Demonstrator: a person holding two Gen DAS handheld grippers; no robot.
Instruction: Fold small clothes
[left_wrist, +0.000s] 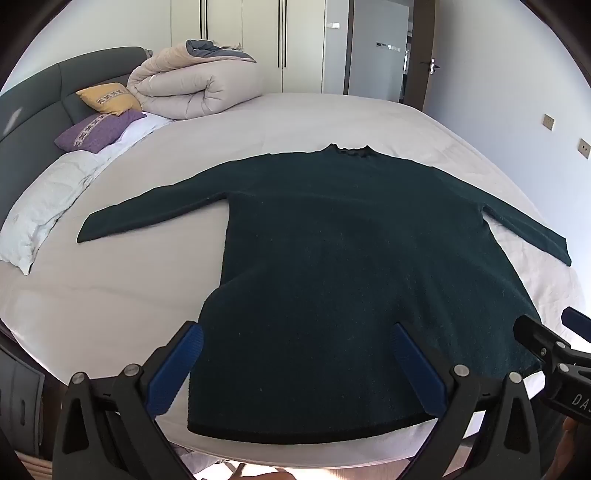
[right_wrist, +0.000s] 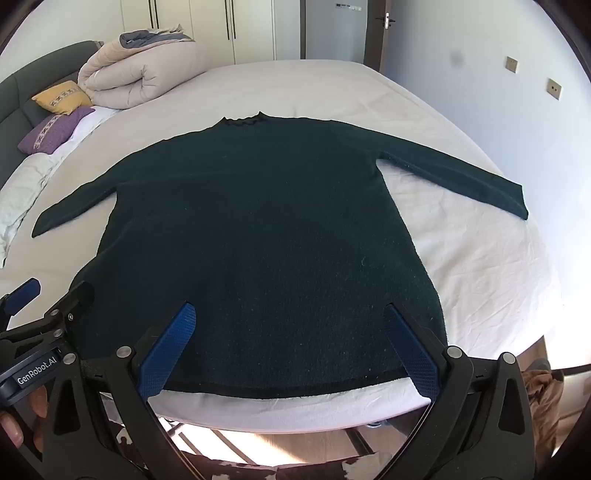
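A dark green long-sleeved sweater (left_wrist: 343, 266) (right_wrist: 266, 229) lies flat on the white bed (left_wrist: 155, 280) (right_wrist: 491, 258), collar away from me, both sleeves spread out sideways, hem at the near bed edge. My left gripper (left_wrist: 297, 332) hovers open above the hem's left part, nothing between its blue pads. My right gripper (right_wrist: 290, 312) hangs open above the hem's right part, also holding nothing. Each gripper shows at the edge of the other's view: the right gripper (left_wrist: 550, 332) and the left gripper (right_wrist: 55, 290).
A rolled beige duvet (left_wrist: 188, 85) (right_wrist: 136, 77), a yellow pillow (left_wrist: 107, 98) and a purple pillow (left_wrist: 98, 131) sit at the bed's far left by the dark headboard (left_wrist: 33, 107). Wardrobe doors (left_wrist: 258, 40) and a doorway (left_wrist: 417, 51) stand behind. Floor lies below the near edge.
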